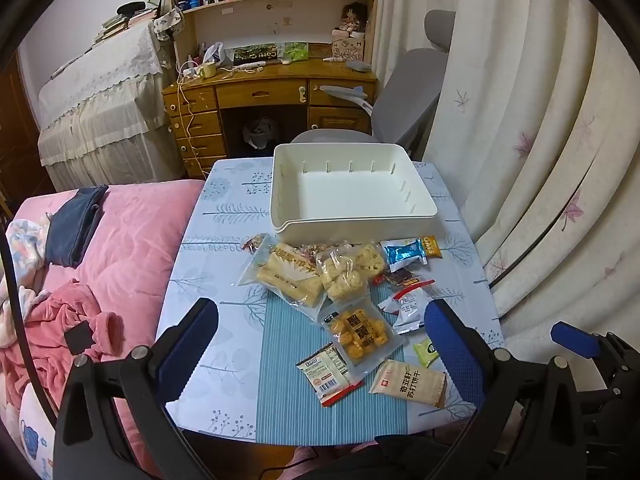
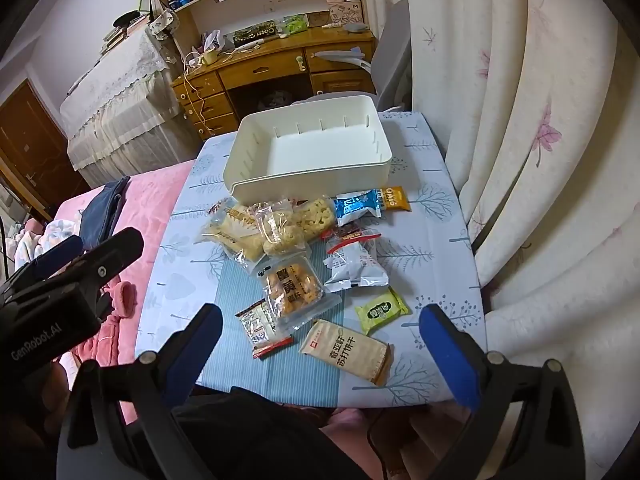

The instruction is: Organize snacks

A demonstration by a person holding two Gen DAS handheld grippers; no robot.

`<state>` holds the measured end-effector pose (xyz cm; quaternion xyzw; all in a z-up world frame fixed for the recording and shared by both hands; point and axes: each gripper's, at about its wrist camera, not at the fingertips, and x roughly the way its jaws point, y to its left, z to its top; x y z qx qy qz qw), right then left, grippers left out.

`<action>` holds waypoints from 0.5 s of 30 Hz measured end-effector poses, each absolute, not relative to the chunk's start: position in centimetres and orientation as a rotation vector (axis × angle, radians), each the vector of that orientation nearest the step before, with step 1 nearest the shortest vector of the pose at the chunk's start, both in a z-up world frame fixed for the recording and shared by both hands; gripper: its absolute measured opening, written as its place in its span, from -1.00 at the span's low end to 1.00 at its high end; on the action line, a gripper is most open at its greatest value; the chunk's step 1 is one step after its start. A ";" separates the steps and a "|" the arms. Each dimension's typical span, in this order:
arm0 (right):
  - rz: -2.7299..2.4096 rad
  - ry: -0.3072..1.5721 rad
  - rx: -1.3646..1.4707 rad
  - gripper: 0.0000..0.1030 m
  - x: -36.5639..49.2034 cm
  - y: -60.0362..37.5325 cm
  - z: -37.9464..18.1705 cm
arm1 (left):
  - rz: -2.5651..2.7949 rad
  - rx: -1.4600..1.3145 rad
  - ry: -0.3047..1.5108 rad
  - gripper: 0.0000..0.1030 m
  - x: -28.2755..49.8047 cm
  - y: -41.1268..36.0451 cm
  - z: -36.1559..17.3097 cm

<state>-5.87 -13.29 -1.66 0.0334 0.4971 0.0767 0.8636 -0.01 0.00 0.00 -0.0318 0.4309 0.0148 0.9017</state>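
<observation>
A: Where does it stand?

B: Nothing is packed yet, I'd judge. The bin sits empty at the far end of the table, and the snacks lie loose in front of it, several overlapping. Both grippers hover over the near edge. The left gripper has its fingers wide apart and holds nothing; the right gripper is the same, spread and empty.

A: What could go wrong?

B: The packets are slick film, flat against the cloth. Fingers closing on one could skid off the top or pinch the tablecloth with it. The clear bags by the bin are stacked on each other, so lifting one may drag its neighbour along. The cracker pack and the green sachet lie near the front edge; a nudge could push them off. The puffed ones may crush under a hard squeeze.

A: And the bin?

B: It looks light. A packet shoved against its low front lip could slide it toward the far edge.

A: The room?

B: A bedroom. The table wears a pale blue cloth with a tree print and a striped middle. A pink bed touches its left side, a curtain hangs close on the right, and a wooden desk with bookshelves and a grey chair stand behind
</observation>
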 end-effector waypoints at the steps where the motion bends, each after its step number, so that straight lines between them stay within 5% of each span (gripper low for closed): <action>1: 0.161 1.043 0.070 0.93 -5.9 -13.3 -1.7 | 0.031 -0.066 0.891 0.99 0.0 0.0 0.0; 15: 0.163 1.046 0.076 0.93 -5.7 -13.6 -1.6 | 0.032 -0.066 0.894 0.99 0.0 0.0 0.0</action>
